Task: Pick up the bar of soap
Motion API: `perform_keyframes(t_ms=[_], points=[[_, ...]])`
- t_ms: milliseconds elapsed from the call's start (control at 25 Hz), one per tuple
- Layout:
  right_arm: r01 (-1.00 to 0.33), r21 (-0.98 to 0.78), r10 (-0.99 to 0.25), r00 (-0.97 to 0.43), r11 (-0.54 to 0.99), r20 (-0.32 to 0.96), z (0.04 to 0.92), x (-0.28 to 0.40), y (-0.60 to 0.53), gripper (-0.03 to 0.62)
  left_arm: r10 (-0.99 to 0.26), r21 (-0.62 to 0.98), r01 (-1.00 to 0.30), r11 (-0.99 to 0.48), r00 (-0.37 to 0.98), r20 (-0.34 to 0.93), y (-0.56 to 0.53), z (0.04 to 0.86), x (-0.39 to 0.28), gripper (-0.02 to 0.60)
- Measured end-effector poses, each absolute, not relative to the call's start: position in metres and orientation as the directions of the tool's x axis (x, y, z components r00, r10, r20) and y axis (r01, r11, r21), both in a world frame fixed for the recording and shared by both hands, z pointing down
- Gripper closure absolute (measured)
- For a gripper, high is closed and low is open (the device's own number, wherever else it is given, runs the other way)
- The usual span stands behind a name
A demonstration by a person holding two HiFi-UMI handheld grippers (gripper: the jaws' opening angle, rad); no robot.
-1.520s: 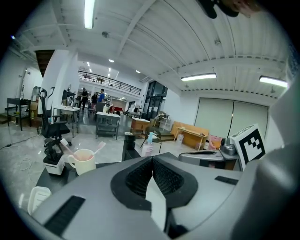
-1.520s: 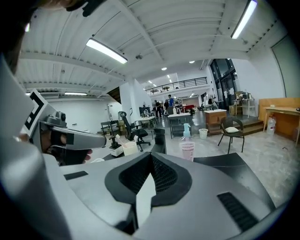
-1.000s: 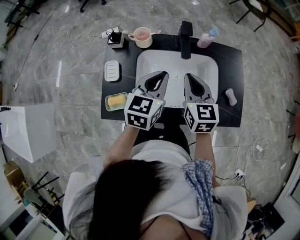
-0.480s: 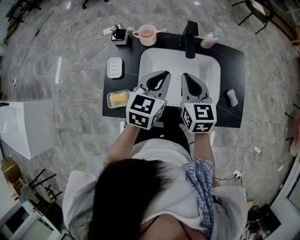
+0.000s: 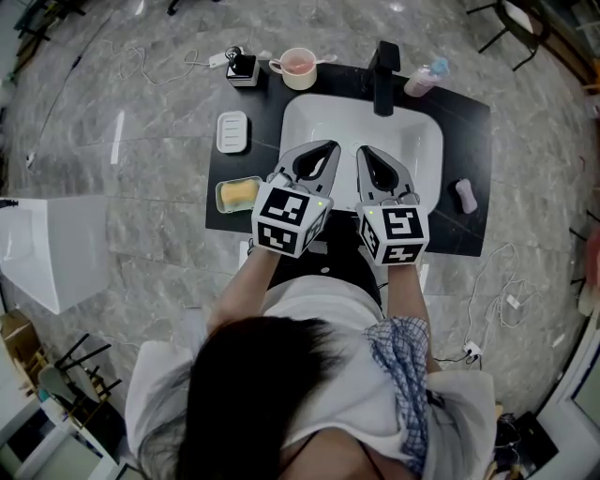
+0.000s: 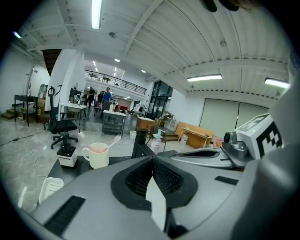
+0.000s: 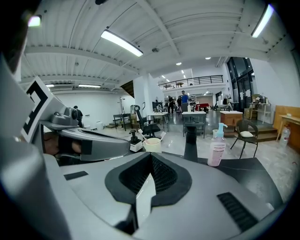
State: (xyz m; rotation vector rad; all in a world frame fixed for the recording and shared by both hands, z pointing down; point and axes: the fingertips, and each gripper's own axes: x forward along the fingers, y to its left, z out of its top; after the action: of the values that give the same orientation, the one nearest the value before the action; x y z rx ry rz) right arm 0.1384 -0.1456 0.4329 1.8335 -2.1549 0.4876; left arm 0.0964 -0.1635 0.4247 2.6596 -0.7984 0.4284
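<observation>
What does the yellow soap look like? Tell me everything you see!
The soap is a yellow bar, roughly rectangular with rounded corners, and looks smooth and whole. It lies flat in a pale tray near the front left corner of the black counter, left of the white sink. Only the tray touches it. The left gripper is beside it to the right, apart from it, so nothing is holding it.

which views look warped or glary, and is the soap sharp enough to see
Head view: fisheye bows the edges, the glossy floor carries white glare streaks, the yellow soap is small but sharp. Left gripper view: heavy barrel warp, dark corners, ceiling light blown out. Right gripper view: same warp, background crisp.
</observation>
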Motion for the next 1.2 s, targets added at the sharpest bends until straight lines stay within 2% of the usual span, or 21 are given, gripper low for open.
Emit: perform_keyframes(t_ms=[320, 680, 960, 1200], points=[[-0.943, -0.08, -0.839, -0.323, 0.322, 0.437, 0.441, 0.084, -0.159, 0.578, -0.554, 0.227, -0.659, -0.717, 0.736, 0.388, -0.17, 0.431, 0.057, 0.571], [-0.779, -0.093, -0.652, -0.577, 0.62, 0.493, 0.457, -0.027, -0.165, 0.578, -0.709, 0.227, -0.825, -0.517, 0.561, 0.427, -0.18, 0.444, -0.047, 0.571], [-0.653, -0.057, -0.523, -0.652, 0.755, 0.549, 0.474, -0.092, -0.163, 0.577, -0.78, 0.234, -0.903, -0.361, 0.429, 0.455, -0.179, 0.459, -0.132, 0.571], [-0.519, 0.006, -0.399, -0.649, 0.855, 0.648, 0.509, -0.127, -0.158, 0.576, -0.812, 0.227, -0.937, -0.267, 0.345, 0.471, -0.179, 0.469, -0.187, 0.571]])
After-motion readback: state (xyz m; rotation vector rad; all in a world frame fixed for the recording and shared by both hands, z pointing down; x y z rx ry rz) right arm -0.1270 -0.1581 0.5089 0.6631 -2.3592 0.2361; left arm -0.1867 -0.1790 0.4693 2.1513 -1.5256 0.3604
